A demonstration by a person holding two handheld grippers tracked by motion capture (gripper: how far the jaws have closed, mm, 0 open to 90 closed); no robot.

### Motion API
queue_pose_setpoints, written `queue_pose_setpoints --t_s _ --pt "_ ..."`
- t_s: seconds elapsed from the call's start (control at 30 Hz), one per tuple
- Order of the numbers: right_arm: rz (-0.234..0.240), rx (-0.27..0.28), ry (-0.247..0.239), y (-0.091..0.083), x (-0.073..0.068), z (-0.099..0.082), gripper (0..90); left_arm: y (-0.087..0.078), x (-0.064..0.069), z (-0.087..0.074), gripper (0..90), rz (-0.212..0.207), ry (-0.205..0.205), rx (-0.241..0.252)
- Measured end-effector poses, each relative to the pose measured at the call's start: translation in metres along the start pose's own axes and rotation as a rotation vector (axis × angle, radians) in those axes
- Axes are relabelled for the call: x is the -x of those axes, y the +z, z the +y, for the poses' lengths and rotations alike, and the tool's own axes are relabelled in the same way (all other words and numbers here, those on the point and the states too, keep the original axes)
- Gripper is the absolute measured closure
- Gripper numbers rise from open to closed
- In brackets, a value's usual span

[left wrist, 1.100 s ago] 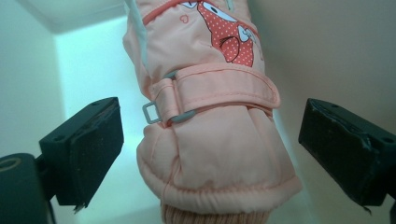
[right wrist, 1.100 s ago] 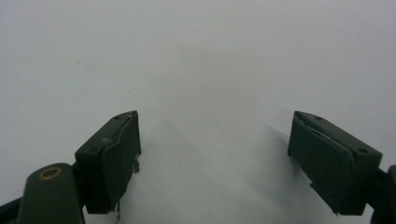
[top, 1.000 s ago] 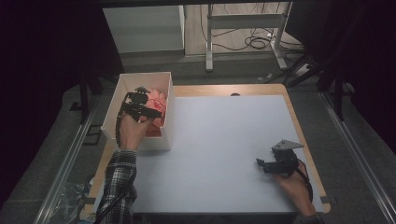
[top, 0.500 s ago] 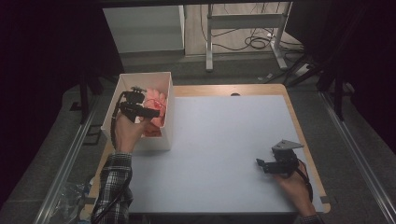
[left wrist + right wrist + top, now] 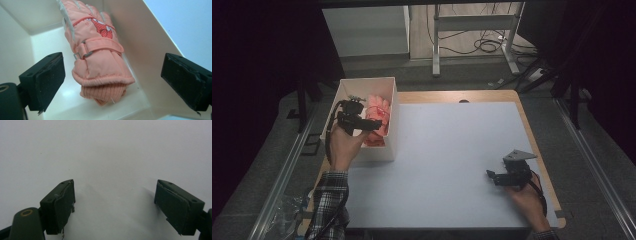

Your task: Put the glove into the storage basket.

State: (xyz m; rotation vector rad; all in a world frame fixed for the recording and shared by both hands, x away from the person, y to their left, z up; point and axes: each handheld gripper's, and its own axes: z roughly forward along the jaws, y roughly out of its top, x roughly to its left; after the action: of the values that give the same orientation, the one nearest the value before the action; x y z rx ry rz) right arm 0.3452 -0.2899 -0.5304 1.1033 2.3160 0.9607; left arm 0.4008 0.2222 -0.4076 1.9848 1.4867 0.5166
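Since the left gripper (image 5: 112, 82) hangs over the white box (image 5: 388, 150) with jaws spread wide and nothing between the pads, it looks lined up for a grab at the glove's cuff. Pink glove (image 5: 98, 57) lies inside, along the wall nearer the table middle. Right gripper (image 5: 492, 176) rests on the white table (image 5: 452, 145), jaws open, empty.
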Motion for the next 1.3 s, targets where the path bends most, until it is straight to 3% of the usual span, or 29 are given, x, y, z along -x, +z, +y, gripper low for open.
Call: queue_pose_setpoints --t_s 0.67,0.97,1.3 --pt "-0.002 -0.002 0.001 0.0 0.0 0.0 17.0 -0.032 0.006 -0.033 3.9 -0.067 0.027 0.054" --pt "-0.003 -0.002 -0.001 0.0 0.0 0.0 17.0 -0.043 0.015 -0.049 3.2 -0.085 0.061 0.068" --pt "-0.003 -0.002 -0.001 0.0 0.0 0.0 16.9 -0.049 0.029 -0.07 2.9 -0.137 0.102 0.083"
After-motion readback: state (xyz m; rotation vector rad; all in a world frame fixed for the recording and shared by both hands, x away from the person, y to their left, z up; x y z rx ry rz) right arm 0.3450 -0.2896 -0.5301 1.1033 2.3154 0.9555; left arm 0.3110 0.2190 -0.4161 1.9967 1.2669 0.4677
